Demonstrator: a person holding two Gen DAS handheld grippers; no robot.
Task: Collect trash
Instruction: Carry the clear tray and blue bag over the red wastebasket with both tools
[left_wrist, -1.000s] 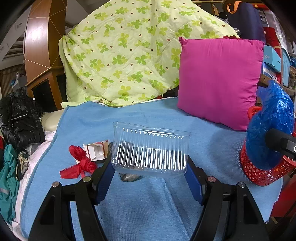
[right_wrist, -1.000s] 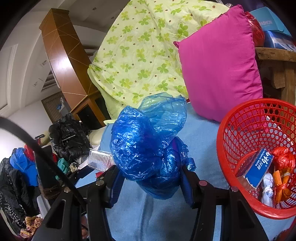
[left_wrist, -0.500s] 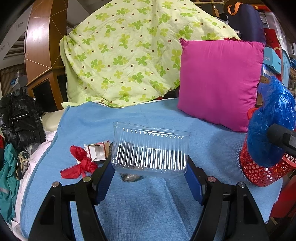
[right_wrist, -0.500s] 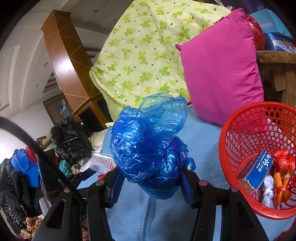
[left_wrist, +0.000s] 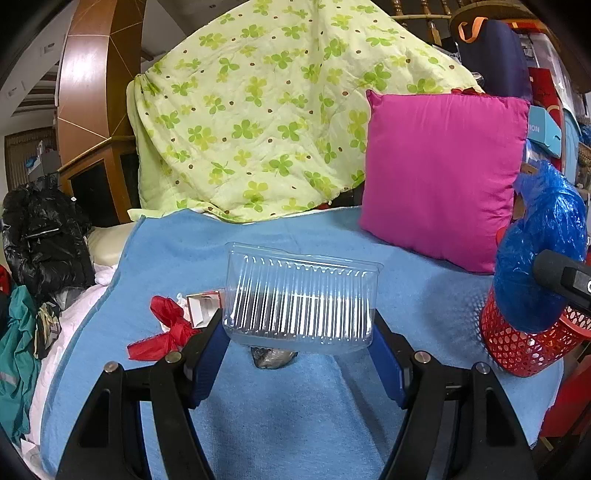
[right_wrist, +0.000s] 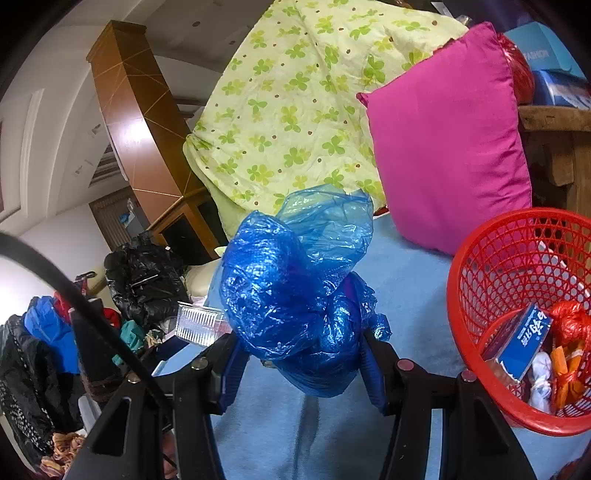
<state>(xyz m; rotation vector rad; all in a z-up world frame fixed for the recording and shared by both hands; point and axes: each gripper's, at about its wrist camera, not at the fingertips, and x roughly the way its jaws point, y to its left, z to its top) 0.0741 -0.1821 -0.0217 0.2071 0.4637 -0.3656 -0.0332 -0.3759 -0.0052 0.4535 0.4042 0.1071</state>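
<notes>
Above the blue blanket (left_wrist: 295, 424), the left gripper (left_wrist: 299, 332) clamps a clear ribbed plastic tray (left_wrist: 301, 295) that half hides a grey scrap (left_wrist: 273, 359). The right gripper (right_wrist: 301, 354) squeezes a crumpled blue plastic bag (right_wrist: 291, 288) beside the red basket (right_wrist: 465, 288), whose lower rim is cut off.

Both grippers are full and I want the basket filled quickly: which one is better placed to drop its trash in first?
Probably the right gripper. Its blue plastic bag hangs right beside the red basket. The left gripper, holding the clear plastic tray, sits farther off.
</notes>
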